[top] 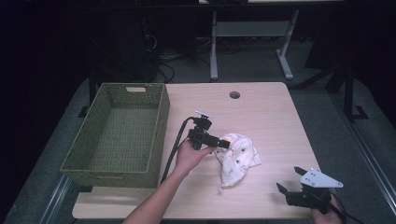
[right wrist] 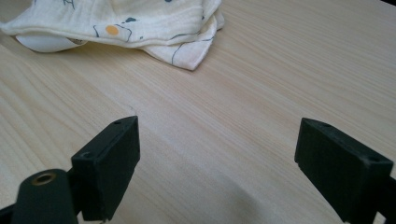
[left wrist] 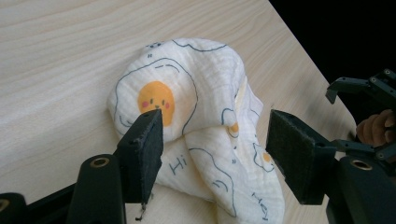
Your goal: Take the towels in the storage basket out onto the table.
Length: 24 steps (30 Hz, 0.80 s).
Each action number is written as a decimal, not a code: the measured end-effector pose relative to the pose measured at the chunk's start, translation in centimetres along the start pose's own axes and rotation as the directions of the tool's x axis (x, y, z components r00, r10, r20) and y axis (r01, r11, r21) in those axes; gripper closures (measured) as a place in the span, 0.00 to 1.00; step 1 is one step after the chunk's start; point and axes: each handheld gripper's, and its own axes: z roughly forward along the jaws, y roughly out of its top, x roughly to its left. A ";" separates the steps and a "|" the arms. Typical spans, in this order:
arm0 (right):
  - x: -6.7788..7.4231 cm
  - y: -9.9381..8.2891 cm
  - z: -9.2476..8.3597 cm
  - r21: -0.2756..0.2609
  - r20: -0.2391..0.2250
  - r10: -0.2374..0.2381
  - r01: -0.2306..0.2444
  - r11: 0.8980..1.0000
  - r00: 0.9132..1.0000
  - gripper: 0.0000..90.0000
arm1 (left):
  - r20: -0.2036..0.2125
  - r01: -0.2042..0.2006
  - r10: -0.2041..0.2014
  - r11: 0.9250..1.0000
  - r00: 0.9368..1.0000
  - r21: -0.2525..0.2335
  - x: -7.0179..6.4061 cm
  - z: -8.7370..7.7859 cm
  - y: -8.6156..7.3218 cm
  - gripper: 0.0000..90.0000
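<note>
**Left gripper over the crumpled cloth, basket waiting at the left**

A pale wooden table (top: 271,116) stands in a dark room, with desk legs and cables on the floor beyond its far edge. Nearest, at the table's near right corner, the right gripper (top: 292,179) rests low with its jaws spread wide over bare wood and nothing between them. Further in, near the middle of the table, lies the cloth (top: 238,156), a crumpled white muslin printed with egg faces, bunched into a soft heap. The left gripper (left wrist: 212,140) hangs at the heap's left side, jaws parted, the cloth between them but the pads not pressing on it.

The work in hand looks like taking up the cloth. To do it well, I judge the left jaws should sink over a thick fold at the top of the heap and close on several layers at once, so no loose corner drags. The right gripper could pin or gather the near trailing end.

Far left, the green woven basket (top: 161,130) sits beside the cloth, close enough for a short carry.
</note>
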 end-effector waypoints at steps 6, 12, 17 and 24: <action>0.1 -0.1 0.1 0.004 0.001 -0.005 0.005 1.000 1.000 0.15 | -0.020 -0.027 0.027 1.000 0.999 -0.011 0.0 -0.8 -0.8 0.38; 0.1 -0.1 0.1 0.013 0.002 0.002 -0.002 1.000 1.000 0.15 | -0.009 -0.038 0.038 0.999 0.999 -0.024 0.0 -1.4 -1.7 0.36; -0.1 -0.3 0.0 0.013 0.008 0.006 -0.006 1.000 1.000 0.15 | -0.006 -0.054 0.053 0.998 0.999 -0.033 -0.3 -1.8 -2.3 0.34; -0.2 -0.3 -0.1 0.013 0.012 0.010 -0.011 1.000 1.000 0.15 | 0.007 -0.060 0.060 0.997 0.998 -0.051 -0.7 -2.4 -3.5 0.32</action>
